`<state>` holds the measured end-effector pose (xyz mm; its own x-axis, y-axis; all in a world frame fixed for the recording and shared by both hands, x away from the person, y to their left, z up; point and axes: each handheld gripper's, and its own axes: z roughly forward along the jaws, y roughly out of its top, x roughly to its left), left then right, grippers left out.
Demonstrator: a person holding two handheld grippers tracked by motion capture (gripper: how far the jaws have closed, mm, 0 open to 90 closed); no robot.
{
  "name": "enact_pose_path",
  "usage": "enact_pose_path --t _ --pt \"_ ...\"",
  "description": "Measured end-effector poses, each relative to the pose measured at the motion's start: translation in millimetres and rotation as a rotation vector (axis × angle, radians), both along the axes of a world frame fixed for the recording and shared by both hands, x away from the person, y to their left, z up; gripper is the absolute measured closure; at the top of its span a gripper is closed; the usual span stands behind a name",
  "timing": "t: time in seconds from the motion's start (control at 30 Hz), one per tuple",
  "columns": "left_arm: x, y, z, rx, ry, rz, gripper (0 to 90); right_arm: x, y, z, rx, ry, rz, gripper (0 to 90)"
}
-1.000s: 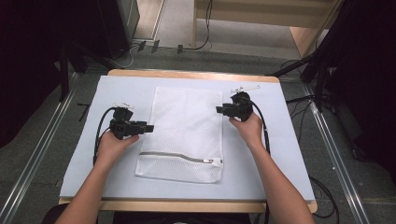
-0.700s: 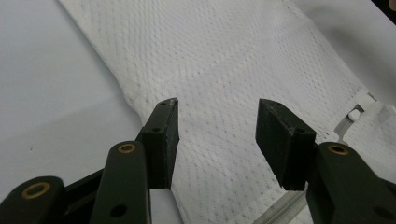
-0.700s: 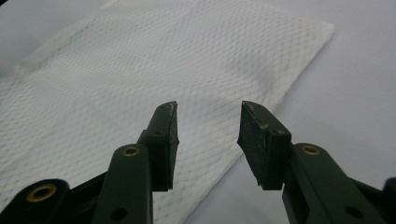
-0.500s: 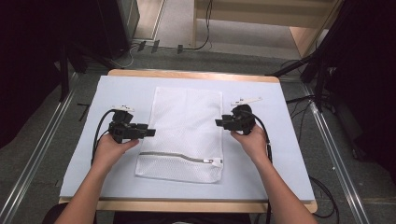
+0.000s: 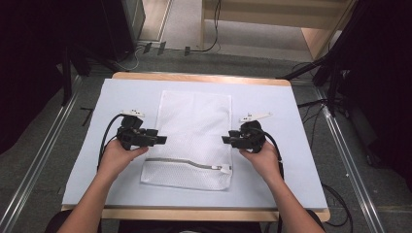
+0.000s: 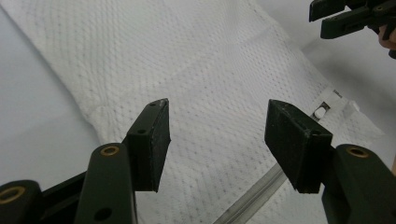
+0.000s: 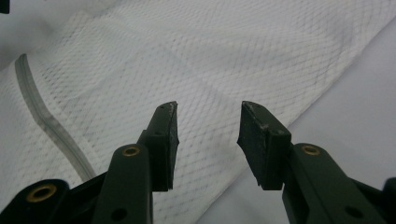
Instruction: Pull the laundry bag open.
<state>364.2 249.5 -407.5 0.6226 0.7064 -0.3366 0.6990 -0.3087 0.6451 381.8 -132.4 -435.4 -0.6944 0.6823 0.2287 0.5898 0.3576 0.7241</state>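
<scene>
White mesh fabric, a flat zippered laundry bag (image 5: 192, 138), lies in the middle of a pale grey mat (image 5: 87, 165) on the wooden desk (image 5: 204, 77) in the high view; its long axis runs away from the person, with the grey zipper (image 5: 187, 163) across the near end; the left claw (image 5: 158, 140) sits at the bag's left edge and the right claw (image 5: 229, 140) at its right edge, both pointing inward at about mid-length, about equally near; each hand grips its tool from the near side.

In the left gripper view, the left claw (image 6: 217, 128) has just been opening and stands spread, nothing between its black rubbery pads; the dotted mesh lies straight ahead beneath it, the zipper pull (image 6: 320, 112) beyond the right-hand pad, the other claw (image 6: 343, 16) in the far corner.

In the right gripper view, the right claw (image 7: 208, 126) is spread too, empty, hovering over the bag's edge; diamond-patterned netting lies ahead, with the zipper (image 7: 44, 119) curving at the left; bare mat shows at the right.
</scene>
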Motion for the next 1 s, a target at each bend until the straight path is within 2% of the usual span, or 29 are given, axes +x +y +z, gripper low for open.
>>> enact_pose_path --t 0.27,0.4,0.57,0.67,1.0 --pt "-2.0 -16.3 0.5 0.009 -0.002 -0.049 39.8 -18.6 1.3 -2.7 0.0 0.015 0.045 64.3" --pt "-3.7 -22.1 1.6 0.015 -0.008 -0.065 40.0 -25.9 4.5 -5.6 -0.013 0.036 0.068 70.3" --pt "-5.5 -31.3 3.4 0.003 -0.02 -0.082 40.3 -35.7 5.0 -5.0 -0.019 0.031 0.096 75.9" --pt "-5.9 -38.0 2.9 0.002 -0.012 -0.095 40.1 -40.6 4.1 -6.5 -0.032 0.027 0.111 78.9" --pt "-4.4 -59.3 -0.2 0.002 -0.014 -0.155 40.5 -47.8 -0.8 -16.8 -0.06 0.086 0.171 90.0"
